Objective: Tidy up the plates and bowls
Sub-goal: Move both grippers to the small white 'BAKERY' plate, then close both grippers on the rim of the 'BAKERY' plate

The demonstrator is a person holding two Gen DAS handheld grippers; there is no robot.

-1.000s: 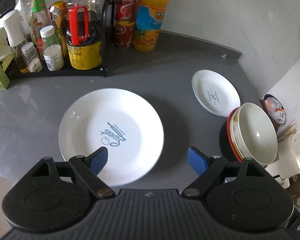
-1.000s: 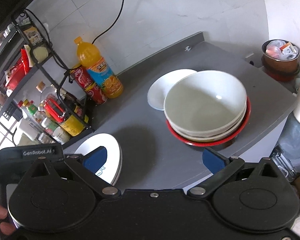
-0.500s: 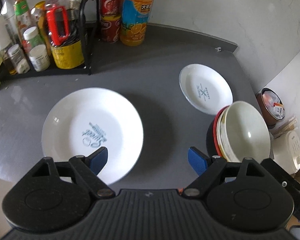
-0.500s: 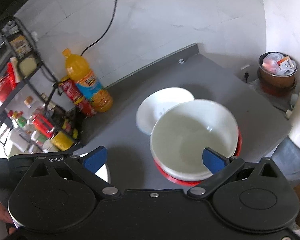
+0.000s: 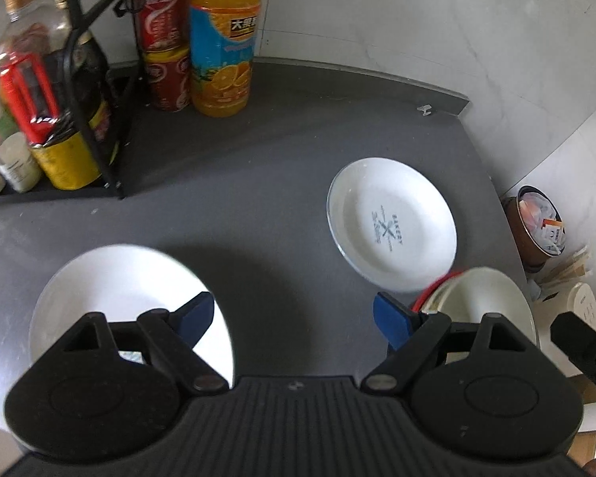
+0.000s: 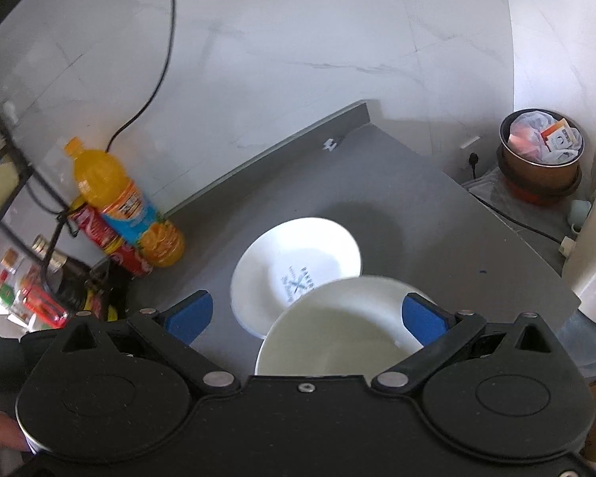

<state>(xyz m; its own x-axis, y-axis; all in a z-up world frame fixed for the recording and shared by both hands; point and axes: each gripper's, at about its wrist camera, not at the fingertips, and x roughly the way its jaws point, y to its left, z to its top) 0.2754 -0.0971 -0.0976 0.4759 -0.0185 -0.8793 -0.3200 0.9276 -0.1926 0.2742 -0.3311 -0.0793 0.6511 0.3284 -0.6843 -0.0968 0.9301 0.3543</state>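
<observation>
Left tool (image 5: 294, 316): jaws spread wide, nothing between the blue pads, only bare grey tabletop (image 5: 258, 206) under the gap.
Right tool (image 6: 304, 314): jaws also wide apart and empty, hanging over the near rim of the bowl stack and the small plate beyond it.
Large plate (image 5: 111, 278): white, flat on the tabletop, under the left tool's left finger and partly hidden by the tool body.
Bowl stack (image 6: 345, 326): pale bowls nested on a red one whose rim shows in the left wrist view; it sits near the tabletop's right edge, under the right tool's right finger.
Small plate (image 5: 391, 224): white with a blue printed mark, flat on the tabletop just behind the bowl stack; whether the rims touch cannot be told.
Orange drink bottle (image 5: 222, 35): upright at the back wall, just beside two stacked red cans (image 5: 163, 39).
Wire rack (image 5: 87, 79): black, at the left, holding bottles and jars.
Brown pot (image 6: 540, 163): off the tabletop to the right, filled with packets.
</observation>
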